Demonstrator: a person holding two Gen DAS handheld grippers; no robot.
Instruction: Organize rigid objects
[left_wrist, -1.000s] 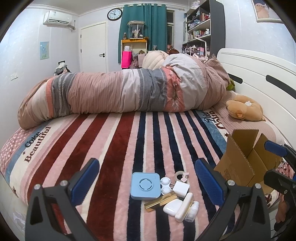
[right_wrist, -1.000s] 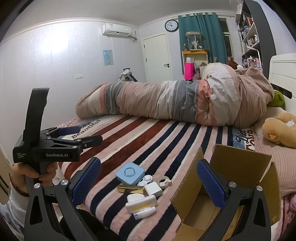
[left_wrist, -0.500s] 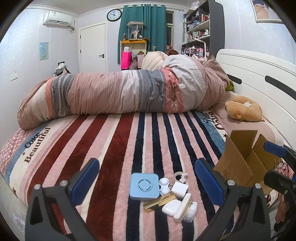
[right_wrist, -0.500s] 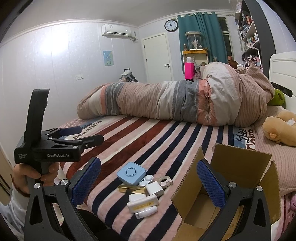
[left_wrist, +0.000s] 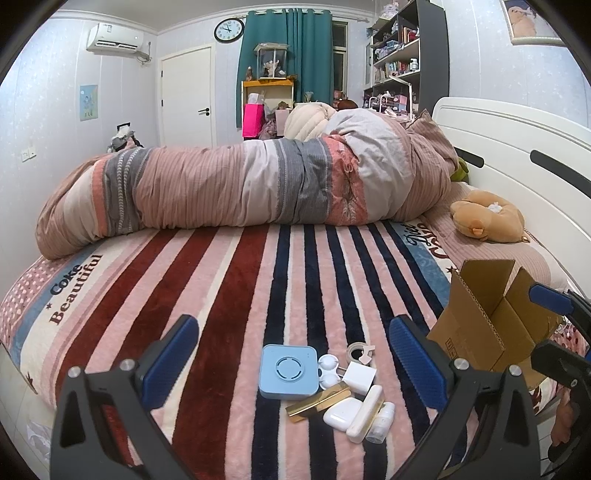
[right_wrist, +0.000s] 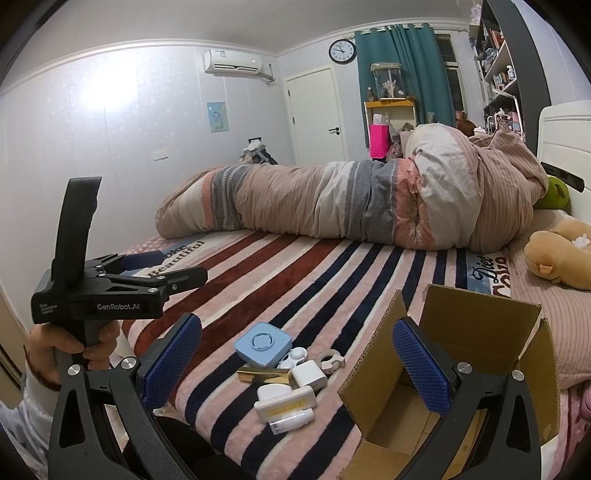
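Note:
A cluster of small rigid objects lies on the striped blanket near the bed's front edge: a light-blue square speaker (left_wrist: 288, 370) (right_wrist: 262, 344), a gold bar (left_wrist: 318, 399) (right_wrist: 263, 376), a white charger cube (left_wrist: 359, 376) (right_wrist: 309, 373), a white earbud case (left_wrist: 342, 414), a cream case (right_wrist: 286, 403), a small bottle (left_wrist: 380, 422) and a tape ring (left_wrist: 360, 352) (right_wrist: 331, 359). An open cardboard box (left_wrist: 484, 321) (right_wrist: 443, 387) stands right of them. My left gripper (left_wrist: 295, 360) is open and empty, hovering before the cluster. My right gripper (right_wrist: 297, 363) is open and empty, between cluster and box.
A rolled striped duvet (left_wrist: 251, 188) lies across the bed's far side. A brown plush toy (left_wrist: 487, 216) sits by the white headboard (left_wrist: 517, 155). The left gripper body and the hand holding it show in the right wrist view (right_wrist: 99, 295). The bed edge is directly below.
Both views have shifted only slightly; the cluster sits a touch lower and closer. Both grippers stay open and nothing was picked up.

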